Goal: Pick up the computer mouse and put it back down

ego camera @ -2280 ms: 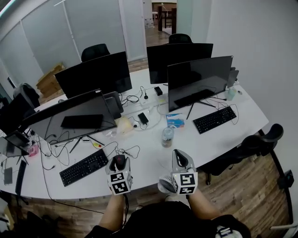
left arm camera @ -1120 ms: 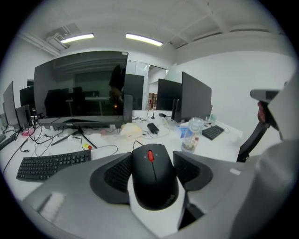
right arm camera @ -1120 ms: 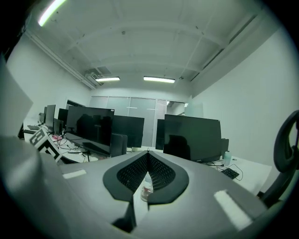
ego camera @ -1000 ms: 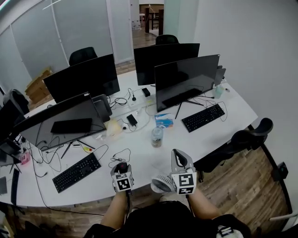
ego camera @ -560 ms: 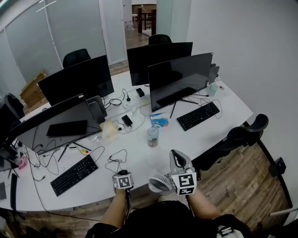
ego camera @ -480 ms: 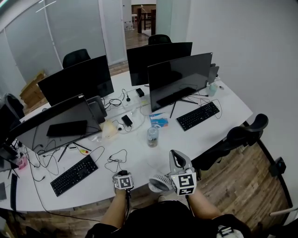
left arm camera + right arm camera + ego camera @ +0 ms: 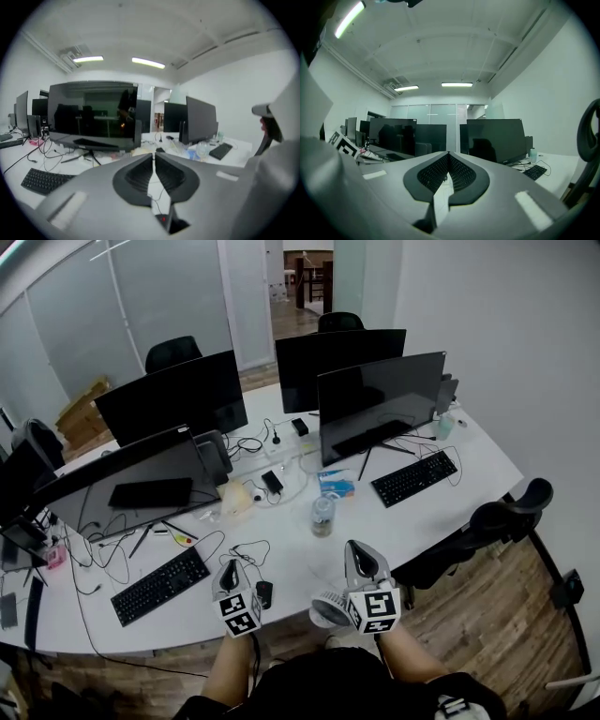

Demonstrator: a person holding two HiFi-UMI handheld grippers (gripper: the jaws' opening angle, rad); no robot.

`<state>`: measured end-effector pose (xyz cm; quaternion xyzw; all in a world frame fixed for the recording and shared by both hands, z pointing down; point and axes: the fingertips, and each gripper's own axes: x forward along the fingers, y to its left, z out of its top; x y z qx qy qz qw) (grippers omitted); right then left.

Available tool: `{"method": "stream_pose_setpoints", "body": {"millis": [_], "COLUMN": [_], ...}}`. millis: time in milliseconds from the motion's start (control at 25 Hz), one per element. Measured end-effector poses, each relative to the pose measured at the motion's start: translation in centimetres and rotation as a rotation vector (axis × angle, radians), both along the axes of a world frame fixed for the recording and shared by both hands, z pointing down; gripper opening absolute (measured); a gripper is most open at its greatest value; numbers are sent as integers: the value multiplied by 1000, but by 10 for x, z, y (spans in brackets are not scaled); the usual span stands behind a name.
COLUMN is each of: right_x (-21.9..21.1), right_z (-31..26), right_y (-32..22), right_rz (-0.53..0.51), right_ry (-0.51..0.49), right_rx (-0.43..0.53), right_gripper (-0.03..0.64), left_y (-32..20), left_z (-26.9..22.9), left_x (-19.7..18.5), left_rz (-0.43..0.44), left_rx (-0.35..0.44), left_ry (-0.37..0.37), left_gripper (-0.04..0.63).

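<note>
One small dark mouse [image 7: 264, 593], its details indistinct

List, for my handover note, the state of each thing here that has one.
Left gripper: jaws closing, nothing between them.
Right gripper: jaws shut, empty.
Black computer mouse: lying on the white desk, not held, red light on.
Black flat monitors: screens dark.
Clear plastic bottle: standing upright.
</note>
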<state>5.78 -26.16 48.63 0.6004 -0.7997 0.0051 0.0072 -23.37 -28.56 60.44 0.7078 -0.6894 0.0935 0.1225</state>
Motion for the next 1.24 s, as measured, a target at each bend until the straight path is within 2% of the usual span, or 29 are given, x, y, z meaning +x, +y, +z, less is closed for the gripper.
{"method": "stream_pose_setpoints", "body": {"millis": [40,120,240,680,1240], "right_x": [-3,-11,-25,-42,-33], "right_z": [-3,-9,-13,-10,-9], "right_y": [-1,-3,-6,-9,-15], "right_rz": [-7,-27,-61,-94,-116], "right_ry": [-15,-26,-23,-37,-46], "right_rx": [9,26,36,20,13], "right_gripper": [-3,-3,-3,-3,-2], "left_y": [3,12,25,45,42], "left_z": [-24,-66,-100,-95,-98], "left_x": [-2,-2,-5,-5,15], "left_rz": [0,9,6,31,54], "left_rx": [49,130,193,129,113], "left_ry": [4,6,-6,42,32], "left_gripper": [54,54,54,54,54]}}
